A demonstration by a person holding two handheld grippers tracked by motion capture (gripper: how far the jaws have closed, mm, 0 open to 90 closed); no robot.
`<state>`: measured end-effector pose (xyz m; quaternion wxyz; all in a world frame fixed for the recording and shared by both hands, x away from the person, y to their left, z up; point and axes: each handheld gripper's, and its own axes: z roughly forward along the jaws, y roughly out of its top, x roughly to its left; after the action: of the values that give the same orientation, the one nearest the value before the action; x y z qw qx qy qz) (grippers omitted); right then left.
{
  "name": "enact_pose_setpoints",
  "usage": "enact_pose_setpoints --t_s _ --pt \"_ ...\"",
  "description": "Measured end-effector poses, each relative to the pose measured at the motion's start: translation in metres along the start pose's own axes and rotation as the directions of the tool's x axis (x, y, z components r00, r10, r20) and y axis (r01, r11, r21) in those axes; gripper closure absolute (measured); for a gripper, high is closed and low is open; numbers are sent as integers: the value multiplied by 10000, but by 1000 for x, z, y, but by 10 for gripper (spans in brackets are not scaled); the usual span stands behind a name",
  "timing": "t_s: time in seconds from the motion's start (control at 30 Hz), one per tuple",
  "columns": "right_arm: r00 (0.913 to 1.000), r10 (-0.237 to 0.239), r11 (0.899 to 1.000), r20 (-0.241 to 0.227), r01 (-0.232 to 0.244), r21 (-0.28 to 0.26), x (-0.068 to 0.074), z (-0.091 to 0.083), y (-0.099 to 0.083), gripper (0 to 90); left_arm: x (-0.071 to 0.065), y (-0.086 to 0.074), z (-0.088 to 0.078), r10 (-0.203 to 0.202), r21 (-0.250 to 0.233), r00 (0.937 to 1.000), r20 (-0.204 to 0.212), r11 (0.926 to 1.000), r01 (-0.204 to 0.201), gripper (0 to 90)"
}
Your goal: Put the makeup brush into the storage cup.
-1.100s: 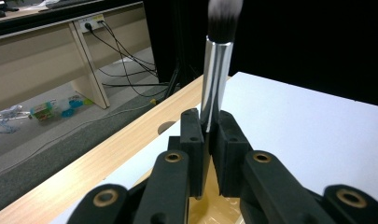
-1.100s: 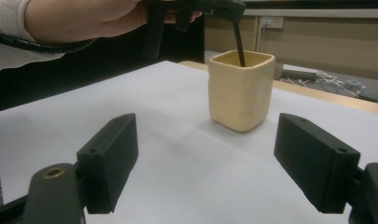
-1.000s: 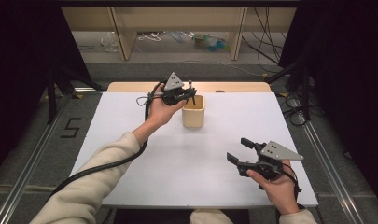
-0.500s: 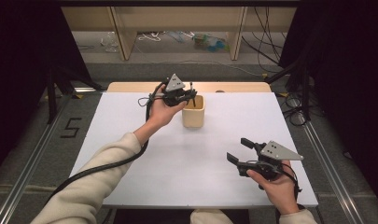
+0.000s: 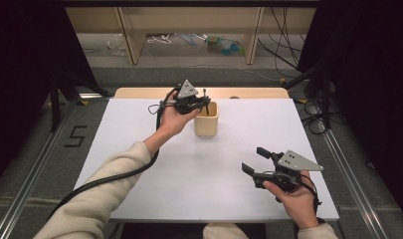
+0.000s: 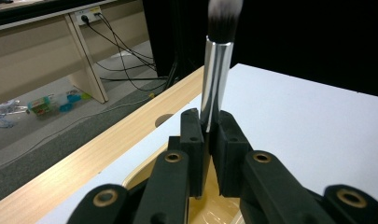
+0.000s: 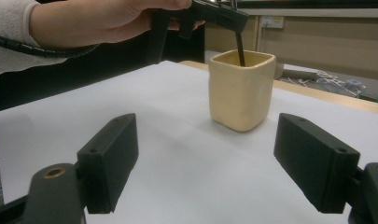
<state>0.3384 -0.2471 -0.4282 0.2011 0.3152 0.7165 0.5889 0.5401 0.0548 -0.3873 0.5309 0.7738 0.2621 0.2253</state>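
Brush [image 6: 214, 79]: clamped in left gripper [image 6: 206, 140] above cup [image 7: 242, 88]; lower vertically, release once bottomed; right gripper [image 7: 224, 163] open, idle.

brushes: 1 [image 6: 218, 70] | cups: 1 [image 5: 206, 122] | grippers: 2 [image 5: 205, 103] [image 5: 255, 160] | tables: 1 [image 5: 139, 149]

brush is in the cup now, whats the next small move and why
Probably open the left tool: it is shut on the brush, whose lower end already hangs inside the cup, so letting go should drop it in. The right tool waits open, apart.
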Motion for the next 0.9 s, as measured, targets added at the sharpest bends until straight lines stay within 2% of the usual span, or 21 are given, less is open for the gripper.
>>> enact_pose_setpoints --t_s 0.9 --pt "10000 -44 10000 35 44 8 0 0 0 230 0 -6 5 14 189 10000 7 9998 -14 833"
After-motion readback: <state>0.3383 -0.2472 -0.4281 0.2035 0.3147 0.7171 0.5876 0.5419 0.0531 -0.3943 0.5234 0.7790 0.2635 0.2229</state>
